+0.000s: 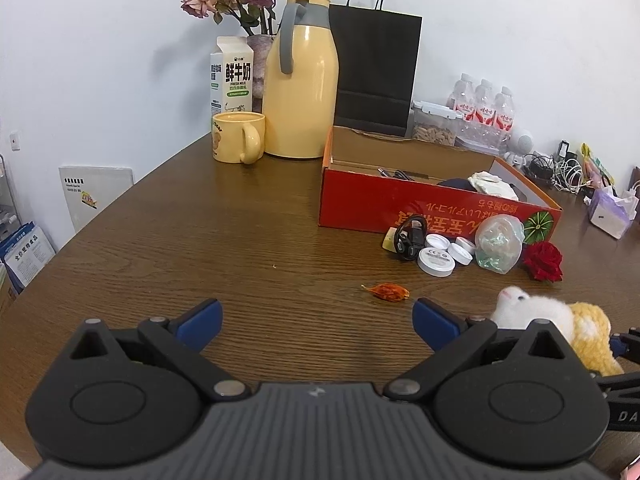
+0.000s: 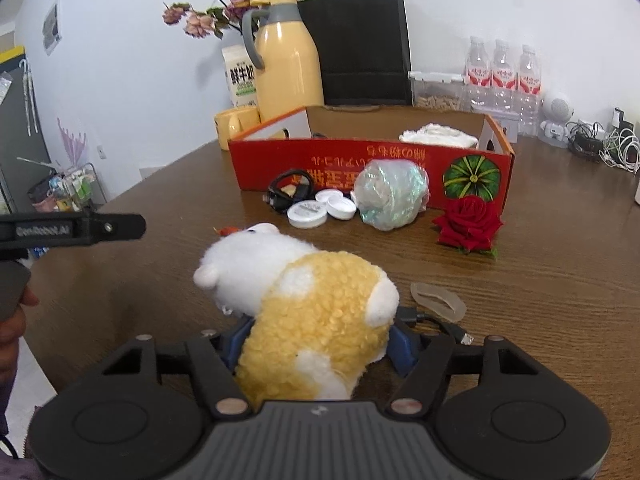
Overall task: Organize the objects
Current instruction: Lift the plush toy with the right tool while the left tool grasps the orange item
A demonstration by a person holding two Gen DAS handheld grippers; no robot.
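My right gripper [image 2: 316, 350] jaws clamp the plush toy [image 2: 308, 304] at its yellow rump, low over the bench [image 2: 540, 280]. Soft, light, compressible; grip mid-body. Left gripper [image 1: 318, 320] jaws wide, empty.

Bare table [image 1: 180, 240] left; clutter [image 1: 440, 248] fronts box [image 1: 360, 204]

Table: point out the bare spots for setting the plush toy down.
Free: the wide table stretch left of the red box, before the mug. Crowded: the box's front, with white lids, cable, plastic bundle and rose.
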